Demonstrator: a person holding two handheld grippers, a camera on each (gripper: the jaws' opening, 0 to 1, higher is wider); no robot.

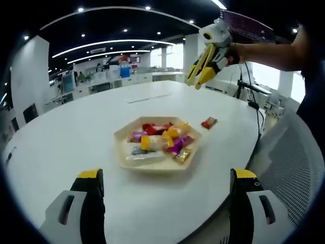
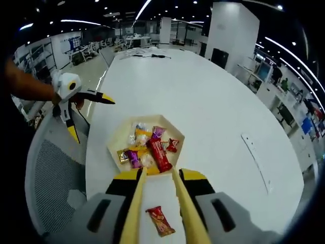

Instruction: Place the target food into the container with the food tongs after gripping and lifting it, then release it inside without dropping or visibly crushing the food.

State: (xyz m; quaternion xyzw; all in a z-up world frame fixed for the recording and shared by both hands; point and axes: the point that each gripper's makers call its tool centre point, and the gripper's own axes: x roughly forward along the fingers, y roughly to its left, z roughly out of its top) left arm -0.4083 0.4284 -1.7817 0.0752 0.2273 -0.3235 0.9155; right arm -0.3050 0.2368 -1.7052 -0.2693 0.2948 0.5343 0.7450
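Right gripper (image 2: 163, 213) clamps yellow tongs (image 2: 157, 203), tips apart above red snack packet (image 2: 160, 221), bottom centre. Left gripper (image 1: 165, 203) wide open, empty. Risk: packet slips short of tray (image 2: 114, 140) if pinched off-centre.

This is an open-plan office. Rows of desks (image 2: 86, 51) stand far beyond a long white counter (image 2: 213, 127). Ceiling light strips (image 1: 106, 46) run overhead, and a mesh office chair (image 2: 56, 178) stands near.

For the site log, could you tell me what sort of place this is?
Probably an open-plan office: a long white table holding a tray of wrapped snacks, desk rows behind, and a mesh chair alongside.
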